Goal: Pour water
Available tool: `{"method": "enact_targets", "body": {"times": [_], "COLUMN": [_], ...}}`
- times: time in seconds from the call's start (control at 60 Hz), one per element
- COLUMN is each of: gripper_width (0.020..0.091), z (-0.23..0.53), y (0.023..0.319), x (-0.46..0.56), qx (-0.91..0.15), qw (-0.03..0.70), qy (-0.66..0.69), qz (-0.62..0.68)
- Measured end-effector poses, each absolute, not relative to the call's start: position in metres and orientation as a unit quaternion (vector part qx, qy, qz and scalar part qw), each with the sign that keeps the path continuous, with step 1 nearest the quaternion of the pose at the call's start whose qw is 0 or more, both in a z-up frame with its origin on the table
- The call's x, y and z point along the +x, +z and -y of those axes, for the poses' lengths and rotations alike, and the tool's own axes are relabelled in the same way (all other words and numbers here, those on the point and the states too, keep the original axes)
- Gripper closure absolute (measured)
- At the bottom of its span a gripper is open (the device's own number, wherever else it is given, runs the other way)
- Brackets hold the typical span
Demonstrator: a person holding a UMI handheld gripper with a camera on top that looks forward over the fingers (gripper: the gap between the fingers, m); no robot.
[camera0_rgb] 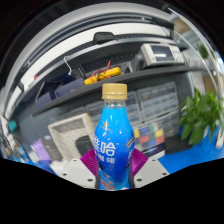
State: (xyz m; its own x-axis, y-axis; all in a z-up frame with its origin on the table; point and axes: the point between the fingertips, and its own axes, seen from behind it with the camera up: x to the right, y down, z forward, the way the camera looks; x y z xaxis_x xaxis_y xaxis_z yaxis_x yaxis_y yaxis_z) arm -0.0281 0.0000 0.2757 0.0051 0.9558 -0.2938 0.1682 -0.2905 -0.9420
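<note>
A blue bottle (114,140) with a yellow cap carries white characters on its label, not clearly readable. It stands upright between the gripper (114,172) fingers, whose magenta pads (139,160) press both its sides, a green plant (200,115) beyond.

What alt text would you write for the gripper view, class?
A blue bottle with a yellow cap stands upright between the gripper fingers, which appear shut on it. Behind it are shelves and a green plant.

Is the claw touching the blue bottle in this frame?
Touching. In the gripper view, the bottle stands between the claw's pink pads, which press against both its sides with no gap visible.
</note>
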Motion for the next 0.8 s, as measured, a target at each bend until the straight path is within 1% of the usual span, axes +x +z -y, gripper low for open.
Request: {"method": "enact_targets", "body": {"times": [0.067, 0.133, 0.15, 0.183, 0.367, 0.583, 0.617, 0.667, 0.7, 0.8], "gripper_width": [0.0721, 0.0721, 0.0722, 0.0721, 0.0721, 0.0721, 0.0705, 0.0701, 0.0699, 0.0680], "z": [-0.035, -0.063, -0.069, -0.079, -0.118, -0.128, -0.128, -0.127, -0.126, -0.124], "y": [0.261, 0.243, 0.233, 0.225, 0.150, 0.092, 0.083, 0.066, 0.072, 0.070], "x": [-0.029, -0.028, -0.029, -0.028, -0.034, -0.040, -0.039, -0.037, -0.039, -0.034], "qx": [-0.599, -0.597, -0.597, -0.602, -0.608, -0.610, -0.611, -0.611, -0.599, -0.594], "qw": [0.418, 0.442, 0.445, 0.443, 0.441, 0.426, 0.425, 0.421, 0.438, 0.447], "qy": [0.489, 0.455, 0.452, 0.442, 0.400, 0.396, 0.393, 0.381, 0.392, 0.397], "qz": [0.477, 0.491, 0.491, 0.496, 0.526, 0.538, 0.540, 0.551, 0.544, 0.538]}}
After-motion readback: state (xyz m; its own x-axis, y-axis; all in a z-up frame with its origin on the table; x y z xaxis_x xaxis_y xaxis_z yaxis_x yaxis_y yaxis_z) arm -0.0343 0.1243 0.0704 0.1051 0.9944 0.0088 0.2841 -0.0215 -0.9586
